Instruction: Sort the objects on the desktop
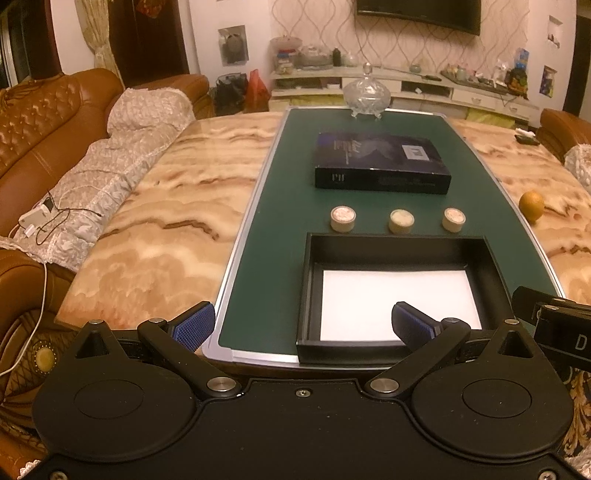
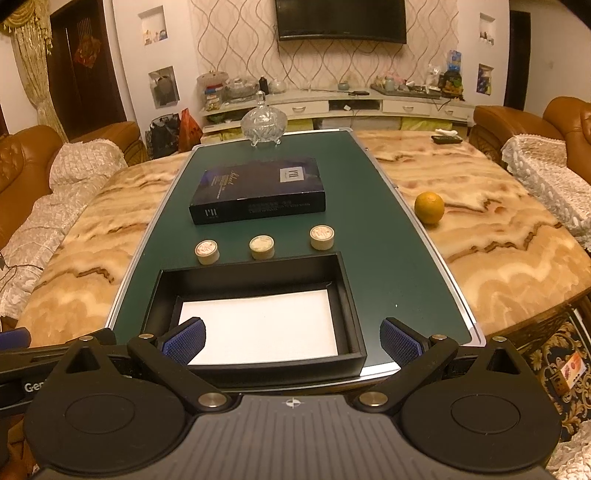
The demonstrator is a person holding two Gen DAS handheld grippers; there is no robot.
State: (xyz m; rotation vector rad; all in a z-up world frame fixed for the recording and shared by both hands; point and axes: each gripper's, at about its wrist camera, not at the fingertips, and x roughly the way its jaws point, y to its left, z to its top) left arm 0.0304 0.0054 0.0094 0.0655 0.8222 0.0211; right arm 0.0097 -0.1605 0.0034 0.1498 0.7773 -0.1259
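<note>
Judging by the layout, sorting had not begun: the black tray [image 2: 354, 306] just ahead of both tongs held only a white sheet [image 2: 258, 325]. Three small round tins [image 2: 262, 246] sat in a row just beyond it, with the dark box [image 2: 258, 190] farther off. Left tongs [image 1: 303, 326] and right tongs [image 2: 291, 341] were both spread apart, gripping nothing

i see warm dim light, marble table [image 2: 498, 258], brown leather sofas [image 1: 44, 125] at both side edges, tv [image 2: 341, 18] on patterned wall.
</note>
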